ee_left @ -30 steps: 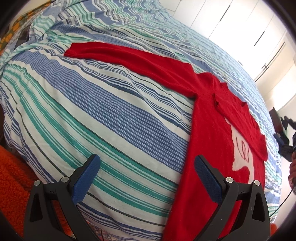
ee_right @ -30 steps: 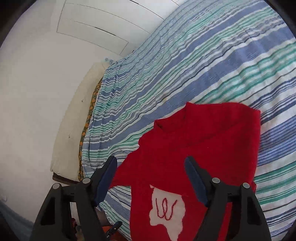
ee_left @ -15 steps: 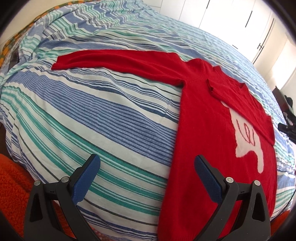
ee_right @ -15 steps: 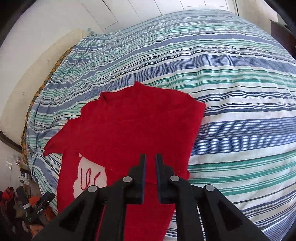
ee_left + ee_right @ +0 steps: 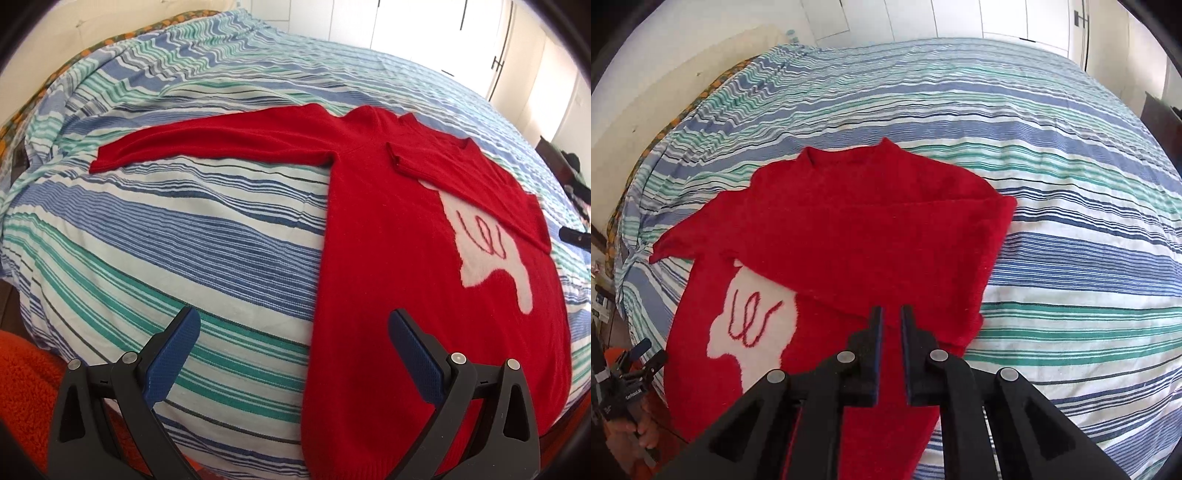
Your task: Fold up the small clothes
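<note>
A red sweater (image 5: 388, 229) with a white patch (image 5: 487, 251) lies flat on the striped bed (image 5: 184, 240). One sleeve (image 5: 221, 144) stretches out to the left. The other sleeve (image 5: 461, 173) is folded across the chest. My left gripper (image 5: 293, 325) hangs open above the sweater's left edge near the hem, holding nothing. In the right wrist view the sweater (image 5: 868, 229) shows its folded side, and my right gripper (image 5: 891, 314) hovers over it with its jaws shut and empty. The left gripper (image 5: 639, 354) also shows at that view's lower left.
An orange rug (image 5: 22, 369) lies off the bed's near left corner. White wardrobe doors (image 5: 443, 37) stand beyond the far side. The striped cover (image 5: 1052, 166) runs wide to the right of the sweater. Small clutter (image 5: 602, 306) sits on the floor at the left.
My right gripper went from wide open to shut and swung round over the folded sleeve. My left gripper rolled and shifted, so the sweater now sits more level in its view.
</note>
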A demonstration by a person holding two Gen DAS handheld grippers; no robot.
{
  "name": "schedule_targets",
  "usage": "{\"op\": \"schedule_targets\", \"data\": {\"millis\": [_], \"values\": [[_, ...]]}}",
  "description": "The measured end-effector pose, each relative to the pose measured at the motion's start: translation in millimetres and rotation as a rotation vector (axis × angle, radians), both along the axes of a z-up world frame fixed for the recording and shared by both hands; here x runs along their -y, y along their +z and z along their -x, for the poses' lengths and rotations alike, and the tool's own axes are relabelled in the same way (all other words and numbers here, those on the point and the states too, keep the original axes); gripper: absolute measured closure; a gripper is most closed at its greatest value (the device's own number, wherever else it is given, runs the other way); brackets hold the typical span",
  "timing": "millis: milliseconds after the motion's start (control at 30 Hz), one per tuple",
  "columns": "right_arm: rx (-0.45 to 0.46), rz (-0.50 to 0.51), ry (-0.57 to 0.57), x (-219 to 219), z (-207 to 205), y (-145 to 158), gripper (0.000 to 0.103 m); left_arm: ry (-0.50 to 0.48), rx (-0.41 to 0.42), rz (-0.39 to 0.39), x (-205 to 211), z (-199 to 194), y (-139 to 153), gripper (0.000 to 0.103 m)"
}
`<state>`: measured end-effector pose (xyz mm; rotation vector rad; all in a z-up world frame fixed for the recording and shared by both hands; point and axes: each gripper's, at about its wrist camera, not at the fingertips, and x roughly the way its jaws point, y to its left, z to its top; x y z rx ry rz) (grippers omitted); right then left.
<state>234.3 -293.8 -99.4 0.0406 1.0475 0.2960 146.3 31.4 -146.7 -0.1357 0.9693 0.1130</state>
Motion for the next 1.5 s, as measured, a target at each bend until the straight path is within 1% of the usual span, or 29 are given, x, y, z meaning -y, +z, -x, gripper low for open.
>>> {"op": "schedule_targets", "data": {"millis": [67,167,233,300,333,367,400,433,500,600,767,900,1000,1500], "values": [[0.033,0.013,0.042,-14,30,1,0.092,-0.038,0.009,-0.002,9,2,2,0.001],[0.067,0.065,0.079,-29,79,-11,0.092,-0.115,0.001,-0.012,27,5,-1,0.001],[0.069,0.089,0.08,-33,108,-28,0.092,-0.179,-0.035,-0.024,42,6,-9,0.001],[0.019,0.108,0.055,-31,124,-52,0.09,-0.253,-0.107,-0.029,57,7,-24,0.001],[0.015,0.103,0.035,-28,130,-63,0.09,-0.28,-0.132,-0.047,64,8,-31,0.001],[0.044,0.077,0.01,-22,136,-67,0.09,-0.294,-0.129,-0.083,70,10,-34,0.0],[0.053,0.054,-0.008,-19,138,-68,0.09,-0.305,-0.112,-0.114,74,13,-35,0.0],[0.039,0.045,-0.017,-17,136,-68,0.09,-0.313,-0.107,-0.122,76,13,-34,0.0],[0.025,0.044,-0.022,-17,132,-69,0.09,-0.309,-0.12,-0.09,72,12,-34,0.0],[0.057,0.042,-0.028,-17,137,-72,0.09,-0.303,-0.145,-0.042,66,8,-35,0.0],[0.082,0.091,-0.014,-26,141,-72,0.09,-0.306,-0.135,-0.068,69,12,-36,0.0],[0.089,0.09,-0.018,-28,141,-72,0.09,-0.311,-0.132,-0.058,67,13,-37,0.0],[0.088,0.096,-0.019,-29,140,-73,0.09,-0.317,-0.127,-0.065,67,14,-38,0.0],[0.102,0.117,-0.001,-31,144,-72,0.09,-0.279,-0.15,-0.07,71,10,-39,0.0]]}}
